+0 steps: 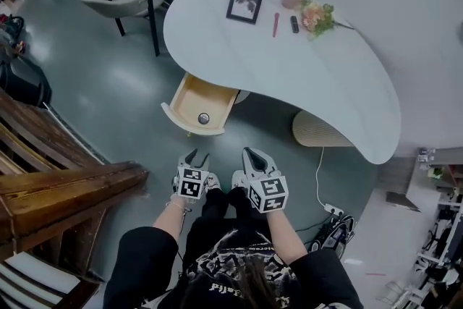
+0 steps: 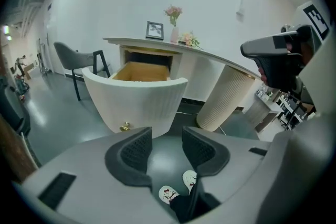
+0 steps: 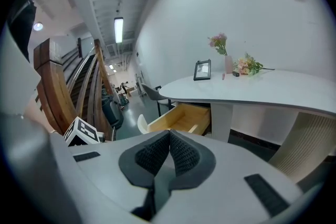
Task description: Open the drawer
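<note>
Fingers (image 2: pixel 134 149) of the left gripper (image 1: pixel 197 155) stand apart with nothing between them; through the gap only grey floor and the person's white shoes (image 2: pixel 176 192) show. From these tips the drawer (image 1: pixel 189 125) lies at about 12 o'clock in the head view, near but clear of them, with bare floor between. It is pulled out from under the white curved desk (image 1: pixel 289 72), its pale wooden inside open to view. In the left gripper view its ribbed, curved front (image 2: pixel 139 99) fills the middle, and a small gold knob (image 2: pixel 125 127) hangs at its lower edge, just above the left finger at 11 o'clock.

To the right, the right gripper (image 1: pixel 253 153) has its fingers (image 3: pixel 181 155) pressed together at the tips, holding nothing. From this gripper the drawer is at about 11 o'clock in the head view, also apart from it.

Hard to make out: a small round dark thing (image 1: pixel 203 118) sits in the drawer near its front, and what it is cannot be told. The drawer's back end is hidden under the desk top. The knob does not show from the head view. In the right gripper view the gripper's own body covers the drawer's front, so only one wooden side and the inside (image 3: pixel 181 118) appear.
</note>
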The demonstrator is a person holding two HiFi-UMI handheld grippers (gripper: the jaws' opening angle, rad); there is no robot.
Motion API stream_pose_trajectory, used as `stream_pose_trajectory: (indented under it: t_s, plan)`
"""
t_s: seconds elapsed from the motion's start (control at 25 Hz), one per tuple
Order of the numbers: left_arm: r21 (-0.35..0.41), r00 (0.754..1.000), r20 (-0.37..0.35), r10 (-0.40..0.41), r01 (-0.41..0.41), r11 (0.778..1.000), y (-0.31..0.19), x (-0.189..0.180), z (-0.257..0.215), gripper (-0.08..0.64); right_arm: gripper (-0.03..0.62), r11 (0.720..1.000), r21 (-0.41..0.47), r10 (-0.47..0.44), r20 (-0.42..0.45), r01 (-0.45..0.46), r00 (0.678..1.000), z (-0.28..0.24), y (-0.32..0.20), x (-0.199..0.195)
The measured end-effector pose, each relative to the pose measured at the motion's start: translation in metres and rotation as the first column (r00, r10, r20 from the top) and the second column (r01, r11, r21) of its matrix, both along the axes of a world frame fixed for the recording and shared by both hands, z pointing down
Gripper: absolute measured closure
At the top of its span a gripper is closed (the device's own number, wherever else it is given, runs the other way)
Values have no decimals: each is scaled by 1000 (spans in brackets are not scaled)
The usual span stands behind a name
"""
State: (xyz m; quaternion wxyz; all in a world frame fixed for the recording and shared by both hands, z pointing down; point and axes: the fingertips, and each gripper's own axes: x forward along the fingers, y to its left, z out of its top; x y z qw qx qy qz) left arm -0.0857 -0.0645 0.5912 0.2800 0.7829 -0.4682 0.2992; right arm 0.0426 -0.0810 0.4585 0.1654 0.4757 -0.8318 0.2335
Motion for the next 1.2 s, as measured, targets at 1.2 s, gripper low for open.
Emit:
stream_pose_trajectory:
  t_s: [1.2]
  plan:
    - [312,971,-190,-142,197,929,41,52,-177,407,566,988,133,-82,21,78,996,-76,38,44]
